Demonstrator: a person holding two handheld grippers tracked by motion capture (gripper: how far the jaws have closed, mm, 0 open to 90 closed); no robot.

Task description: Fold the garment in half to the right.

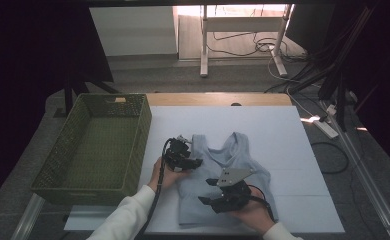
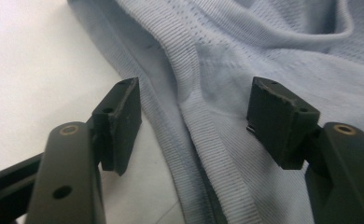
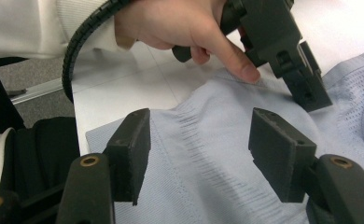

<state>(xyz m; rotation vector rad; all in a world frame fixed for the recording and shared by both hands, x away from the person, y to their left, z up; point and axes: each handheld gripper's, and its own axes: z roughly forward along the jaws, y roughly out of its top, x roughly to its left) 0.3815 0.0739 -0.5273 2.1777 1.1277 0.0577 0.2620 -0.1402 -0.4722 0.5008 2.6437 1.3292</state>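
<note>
- High view: a pale blue sleeveless top [image 1: 228, 175] lies flat on the white surface [image 1: 293, 150], lower centre of the frame, its hem close to the surface's near edge. The left gripper [image 1: 185, 159] sits at the garment's left edge, the right gripper [image 1: 222, 196] over its lower middle, each in a hand. A green woven basket [image 1: 98, 145] stands at the left of the frame, its right wall just beside the surface's left edge. Bare white surface stretches to the right of the garment and above it; beyond the far edge a wooden strip [image 1: 218, 99] shows.
- Left gripper view: the jaws stand spread with nothing pinched. The ribbed armhole edge of the top [image 2: 245, 70] runs down between them; bare surface [image 2: 35, 70] lies at the left of the frame, under the left-hand jaw.
- Right gripper view: the jaws stand spread above the fabric [image 3: 203, 154], clamping nothing. The garment's left edge meets bare surface [image 3: 119, 98] in the centre left. At the upper right, the left gripper [image 3: 306, 88] points down at the cloth, a fingertip [image 3: 245, 72] of the left hand [image 3: 180, 25] resting on the fabric.
</note>
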